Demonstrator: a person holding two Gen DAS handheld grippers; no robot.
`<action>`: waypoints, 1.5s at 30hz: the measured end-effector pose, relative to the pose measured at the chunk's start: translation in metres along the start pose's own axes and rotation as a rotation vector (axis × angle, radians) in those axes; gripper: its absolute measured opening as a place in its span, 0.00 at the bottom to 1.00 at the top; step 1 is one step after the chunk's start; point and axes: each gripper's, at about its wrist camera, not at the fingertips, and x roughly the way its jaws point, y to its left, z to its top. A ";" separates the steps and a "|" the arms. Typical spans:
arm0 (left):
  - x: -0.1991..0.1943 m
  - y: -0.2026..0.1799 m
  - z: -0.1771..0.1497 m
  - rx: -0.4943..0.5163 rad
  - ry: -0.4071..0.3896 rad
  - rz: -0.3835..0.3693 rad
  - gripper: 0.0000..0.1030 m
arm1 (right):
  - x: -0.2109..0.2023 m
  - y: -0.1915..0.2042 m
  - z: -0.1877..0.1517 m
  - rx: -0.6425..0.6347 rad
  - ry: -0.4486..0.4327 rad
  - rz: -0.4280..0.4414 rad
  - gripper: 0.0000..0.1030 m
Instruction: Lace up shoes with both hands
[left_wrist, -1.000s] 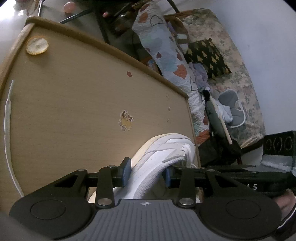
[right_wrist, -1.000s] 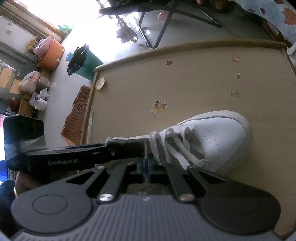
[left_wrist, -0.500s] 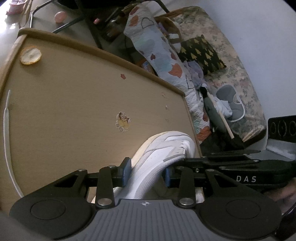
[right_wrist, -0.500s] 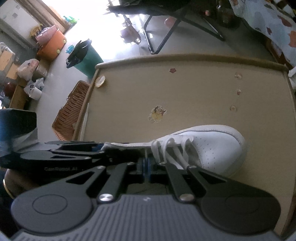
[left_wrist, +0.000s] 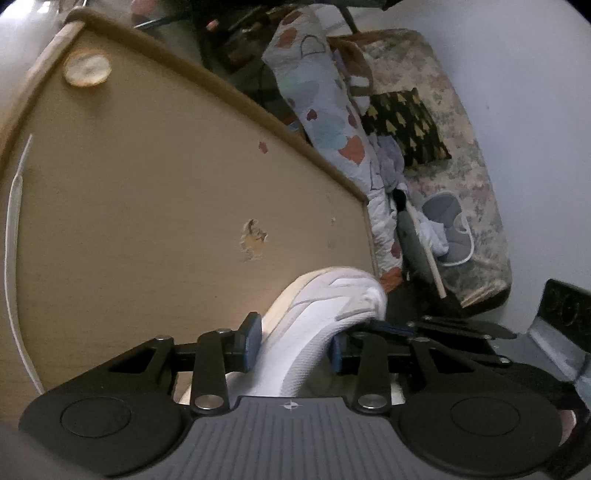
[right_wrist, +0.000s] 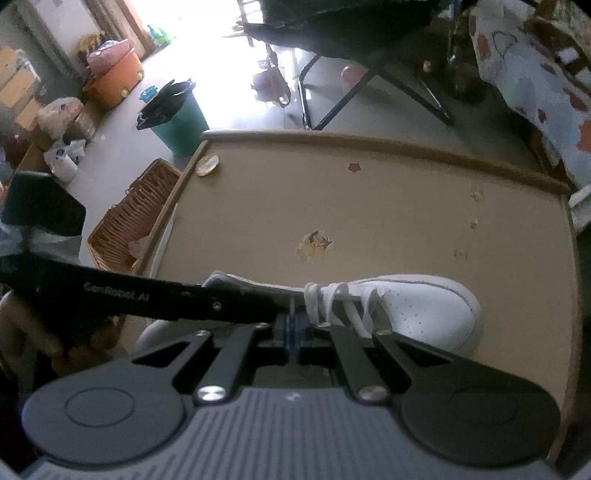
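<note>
A white sneaker (right_wrist: 417, 306) lies on a tan wooden surface (right_wrist: 369, 206), close to its near edge, with the toe pointing toward the surface's right side. This shoe is the landmark for everything below.

The left gripper (left_wrist: 291, 341) straddles the heel end of the shoe. Its two blue-padded fingers sit one on each side of the heel, apparently pressing against it, so it looks clamped on the shoe to hold it steady. In the right wrist view the same tool shows as a long black bar (right_wrist: 147, 299) reaching in over the shoe's collar.

The right gripper (right_wrist: 293, 332) is just behind the laced part of the shoe. Its fingers are together, with only a thin slit between the blue pads. A thin white strand rises from that slit toward the laces (right_wrist: 332, 299), so it is probably pinching a lace end, though the strand is too fine to be sure.

The white laces cross the tongue in several loose bands over the front of the shoe. Whether the upper eyelets near the collar are threaded cannot be told.

A second, loose white lace (left_wrist: 13, 236) lies well away from the shoe, along the surface's left edge.

Judged from this, the step in hand is working a lace at the shoe's throat while the heel is braced. The next move likely calls for a steady pull to draw the lace snug without dragging the shoe.
</note>
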 end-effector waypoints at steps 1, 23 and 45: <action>0.001 -0.001 -0.001 0.010 0.002 -0.001 0.40 | 0.000 0.001 0.001 -0.007 -0.001 -0.005 0.02; 0.001 -0.039 -0.018 0.282 -0.006 0.146 0.44 | -0.011 -0.006 0.001 -0.032 0.011 0.053 0.09; -0.107 -0.118 -0.044 -0.050 -0.275 0.400 0.50 | -0.030 -0.126 0.026 0.232 -0.094 0.064 0.34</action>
